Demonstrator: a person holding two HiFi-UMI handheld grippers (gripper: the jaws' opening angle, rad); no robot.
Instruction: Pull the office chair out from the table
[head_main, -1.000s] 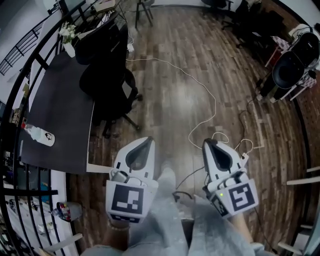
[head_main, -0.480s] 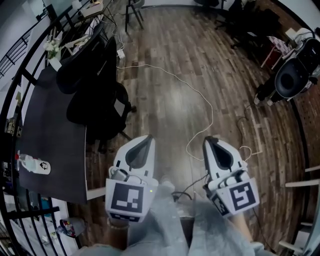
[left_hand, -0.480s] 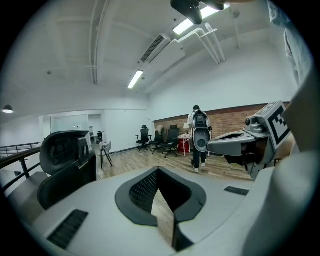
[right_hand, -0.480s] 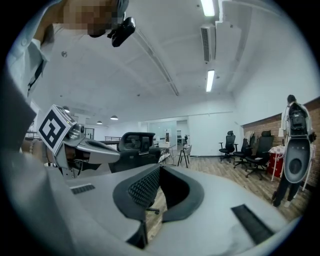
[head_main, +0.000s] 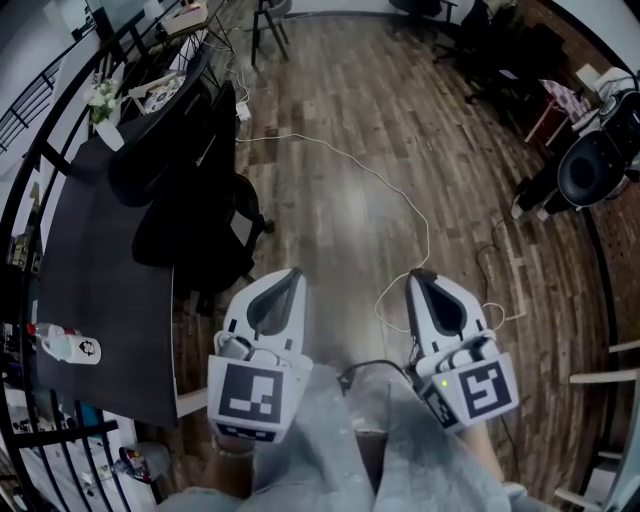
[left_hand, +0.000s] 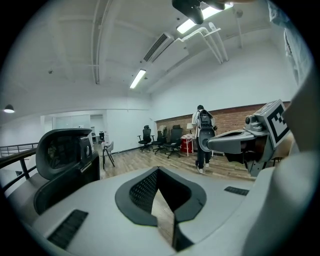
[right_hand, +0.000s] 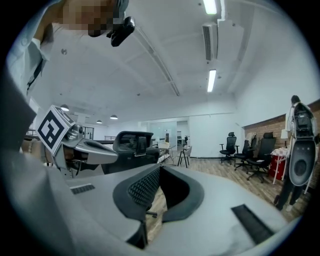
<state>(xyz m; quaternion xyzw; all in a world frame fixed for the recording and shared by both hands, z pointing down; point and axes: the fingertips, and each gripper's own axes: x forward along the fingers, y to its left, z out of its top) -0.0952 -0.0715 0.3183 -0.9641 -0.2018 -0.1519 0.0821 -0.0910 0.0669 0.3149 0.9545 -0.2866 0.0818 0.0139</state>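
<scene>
Nothing is started yet, by the look of it. The office chair (head_main: 195, 228) sits at centre left of the head view, pushed in against the edge of the dark table (head_main: 100, 260). The left gripper (head_main: 287, 288) and right gripper (head_main: 418, 288) hover low in the frame, well apart from the chair, both with jaws together and nothing between them. So it's all left to do: reach, grip, pull. The count: one chair at this table, one table, two grippers, one bottle (head_main: 70, 347) lying lower left on the tabletop, one white cable (head_main: 400, 190) snaking across the floor.
</scene>
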